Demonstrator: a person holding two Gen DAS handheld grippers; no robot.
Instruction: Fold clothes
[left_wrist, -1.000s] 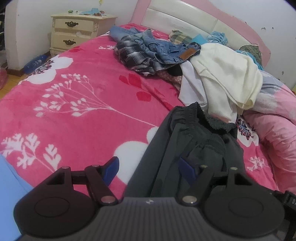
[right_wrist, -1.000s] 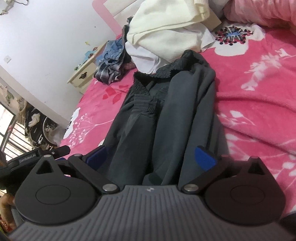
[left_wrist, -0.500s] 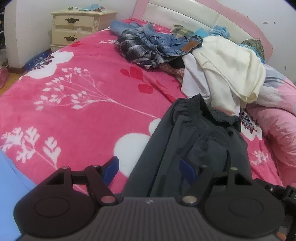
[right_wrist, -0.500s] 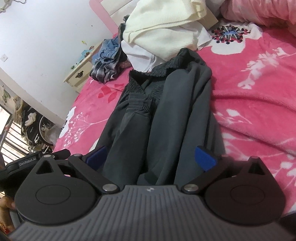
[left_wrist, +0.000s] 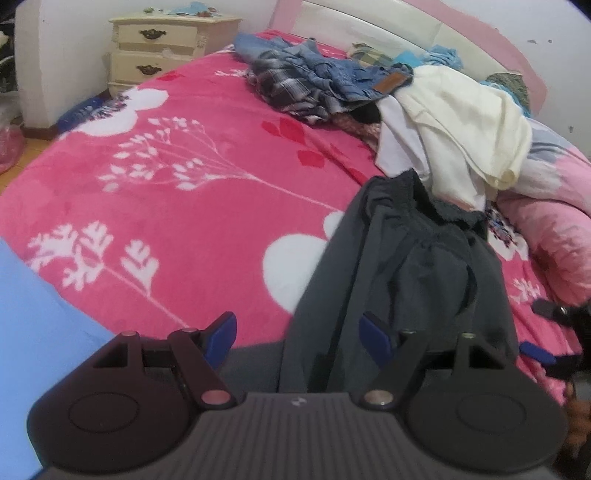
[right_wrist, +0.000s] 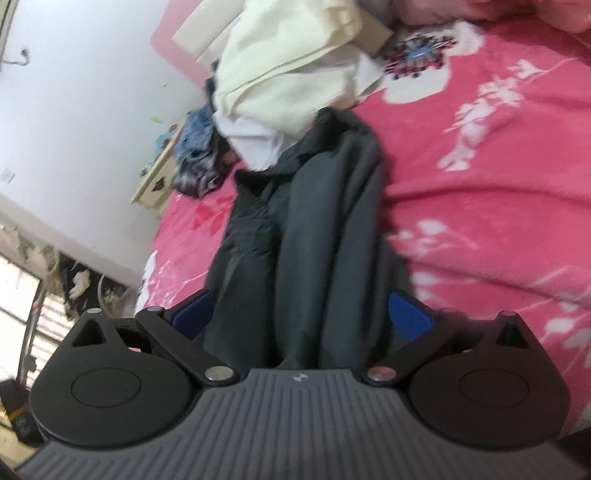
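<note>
On the pink floral bedspread (left_wrist: 177, 206), crumpled dark grey trousers (left_wrist: 413, 273) run lengthwise, elastic waistband toward the headboard, between both wide-spread tongs, left gripper (left_wrist: 298, 333) and right gripper (right_wrist: 301, 314)

The dark grey trousers (left_wrist: 417, 266) are matt woven cloth, gathered and puckered at the waistband toward 12 o'clock. Under them the pink blanket (left_wrist: 192, 206) looks soft, fleecy and plush. At 1 o'clock a cream garment (left_wrist: 469, 122) is matt knit; at 12 o'clock lies faded denim (left_wrist: 332, 70). The nightstand (left_wrist: 162, 44) at 11 o'clock is cream painted wood with dark metal handles. The left gripper (left_wrist: 297, 332) is matt black plastic with blue fingers (left_wrist: 375, 334) and shiny metal pivots.
</note>
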